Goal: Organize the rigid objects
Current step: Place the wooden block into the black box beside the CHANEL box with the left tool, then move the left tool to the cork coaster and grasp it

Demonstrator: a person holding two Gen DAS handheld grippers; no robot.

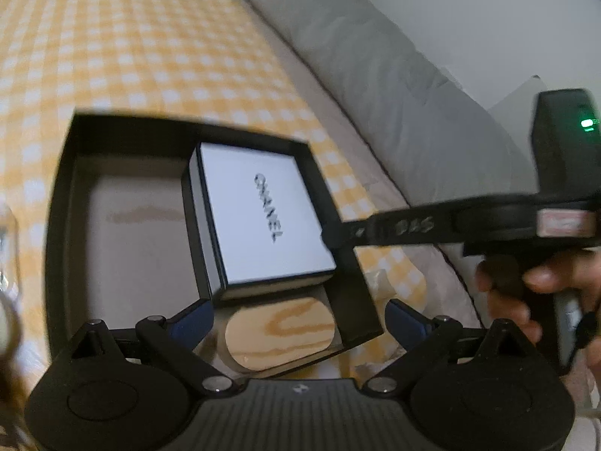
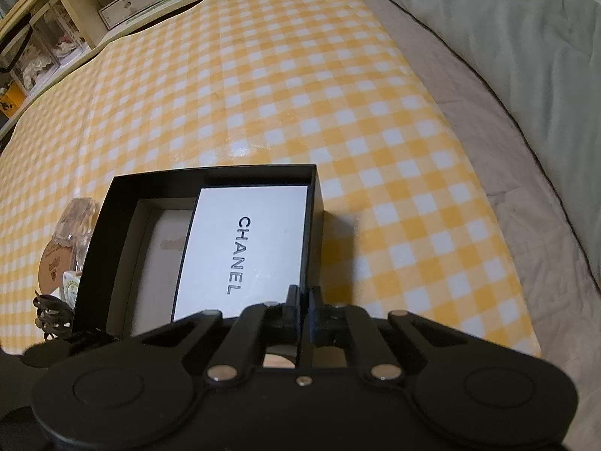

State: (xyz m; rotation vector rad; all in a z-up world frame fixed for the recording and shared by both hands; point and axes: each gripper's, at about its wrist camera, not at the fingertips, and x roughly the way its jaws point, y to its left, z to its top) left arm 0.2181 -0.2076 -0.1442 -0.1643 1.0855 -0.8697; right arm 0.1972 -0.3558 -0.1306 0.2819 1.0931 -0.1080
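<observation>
Your right tool (image 2: 303,297) is clenched on the black box's (image 1: 338,263) wall to steady it, left tool (image 1: 300,319) released near its wooden piece (image 1: 280,332).

box's (image 1: 210,139) left half apparently free

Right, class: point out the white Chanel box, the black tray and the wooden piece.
White Chanel box (image 2: 244,255): right wrist view, on its lid.
Black tray (image 2: 210,177): right wrist view, far wall.
Wooden piece (image 1: 280,332): left wrist view, its top face.

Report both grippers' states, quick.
Left gripper: open, holding nothing.
Right gripper: shut on the right wall of the black box.
</observation>
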